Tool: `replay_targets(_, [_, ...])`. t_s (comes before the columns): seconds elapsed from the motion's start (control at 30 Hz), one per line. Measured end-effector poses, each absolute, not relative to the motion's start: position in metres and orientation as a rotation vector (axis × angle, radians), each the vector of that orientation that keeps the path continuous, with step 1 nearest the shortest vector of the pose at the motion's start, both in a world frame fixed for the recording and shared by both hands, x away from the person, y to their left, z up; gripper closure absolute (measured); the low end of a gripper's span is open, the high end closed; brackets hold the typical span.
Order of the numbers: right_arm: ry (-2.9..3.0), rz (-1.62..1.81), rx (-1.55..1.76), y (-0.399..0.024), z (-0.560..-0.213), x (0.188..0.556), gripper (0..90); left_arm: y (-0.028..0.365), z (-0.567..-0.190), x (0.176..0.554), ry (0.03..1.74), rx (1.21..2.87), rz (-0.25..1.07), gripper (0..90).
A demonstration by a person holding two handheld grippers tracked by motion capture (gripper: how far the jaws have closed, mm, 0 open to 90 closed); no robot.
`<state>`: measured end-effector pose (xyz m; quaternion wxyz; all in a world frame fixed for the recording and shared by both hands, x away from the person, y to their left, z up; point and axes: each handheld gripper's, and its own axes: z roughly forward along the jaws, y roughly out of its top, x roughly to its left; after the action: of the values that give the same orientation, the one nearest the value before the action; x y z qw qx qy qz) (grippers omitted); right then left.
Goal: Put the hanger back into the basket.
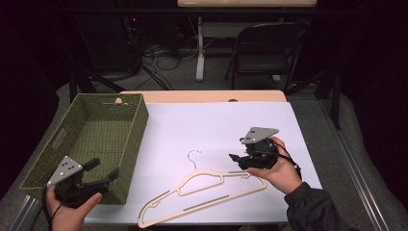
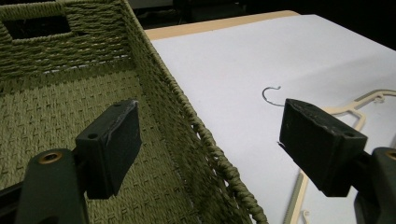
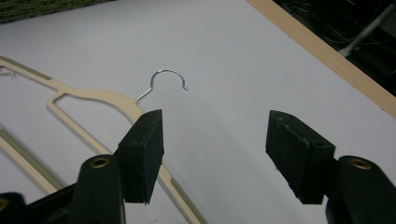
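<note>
The right gripper hovered over the white sheet, jaws wide apart with nothing between them, while the cream hanger lay flat, passing under the left jaw, its wire hook just beyond.

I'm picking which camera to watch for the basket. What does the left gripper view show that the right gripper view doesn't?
Left gripper view: the woven basket's inside floor, a handle slot in its far wall and its near rim, which runs between the open jaws of the left gripper.

Right gripper view: the right gripper, jaws open with nothing between them, one jaw over the hanger's arm, and the table's wooden edge against dark floor and cables.

Both: the pale wooden hanger with its wire hook, lying flat on the white sheet.
</note>
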<state>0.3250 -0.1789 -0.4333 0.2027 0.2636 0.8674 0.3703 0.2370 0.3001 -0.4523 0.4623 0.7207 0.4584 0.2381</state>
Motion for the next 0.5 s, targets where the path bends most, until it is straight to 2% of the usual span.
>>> replay_targets(0.5, [2.593,0.964,0.658,-0.16,-0.429,0.338,43.4,0.3,-0.453,0.237,1.125,1.778,0.584,20.8])
